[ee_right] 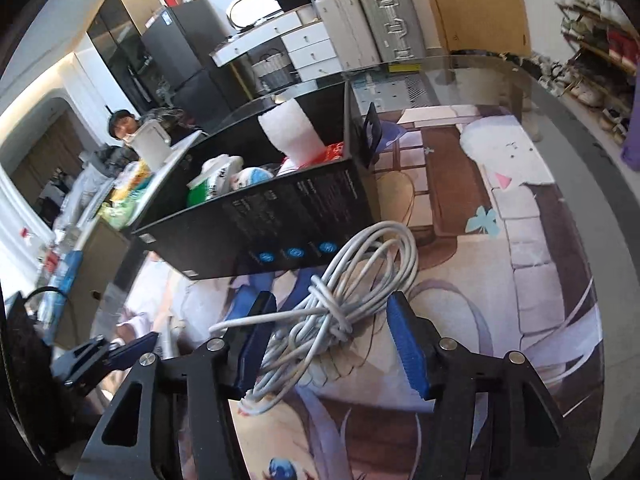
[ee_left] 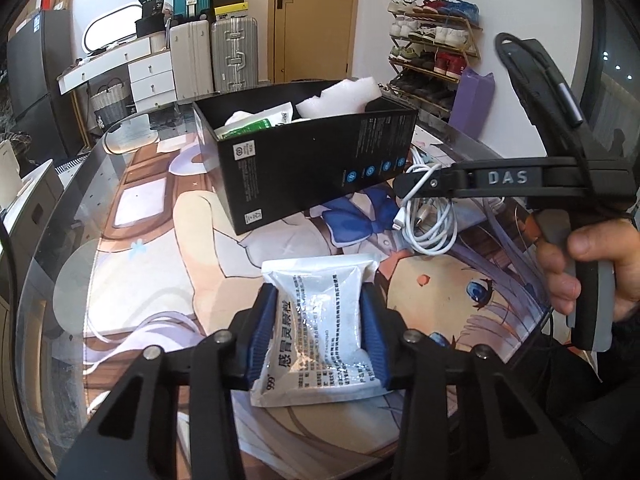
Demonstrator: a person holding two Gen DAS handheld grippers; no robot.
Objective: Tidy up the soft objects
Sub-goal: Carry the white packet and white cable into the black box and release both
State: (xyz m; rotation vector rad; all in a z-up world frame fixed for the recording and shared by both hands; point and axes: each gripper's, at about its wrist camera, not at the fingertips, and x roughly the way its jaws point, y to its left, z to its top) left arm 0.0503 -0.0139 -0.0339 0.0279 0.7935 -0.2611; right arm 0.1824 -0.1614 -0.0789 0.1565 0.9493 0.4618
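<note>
My left gripper (ee_left: 319, 300) is shut on a white medicine pouch (ee_left: 316, 272) with printed text, both blue pads pressing its sides just above the printed desk mat (ee_left: 160, 264). A coiled white cable (ee_right: 360, 264) lies on the mat between the fingers of my right gripper (ee_right: 330, 304), which stands open; the right pad is apart from the coil. Seen from the left wrist, the right gripper (ee_left: 404, 184) hovers over the cable (ee_left: 430, 224). Behind stands an open black box (ee_left: 312, 164) (ee_right: 280, 216) holding white foam (ee_left: 340, 98), a green-and-white packet (ee_left: 248, 124) and other soft items.
The mat lies on a glass table (ee_left: 60, 216). Beyond it are suitcases (ee_left: 234, 54), a white dresser (ee_left: 148, 68), a door (ee_left: 312, 16) and a shoe rack (ee_left: 432, 48) with a purple bag (ee_left: 472, 100). A person (ee_right: 120, 124) sits far left.
</note>
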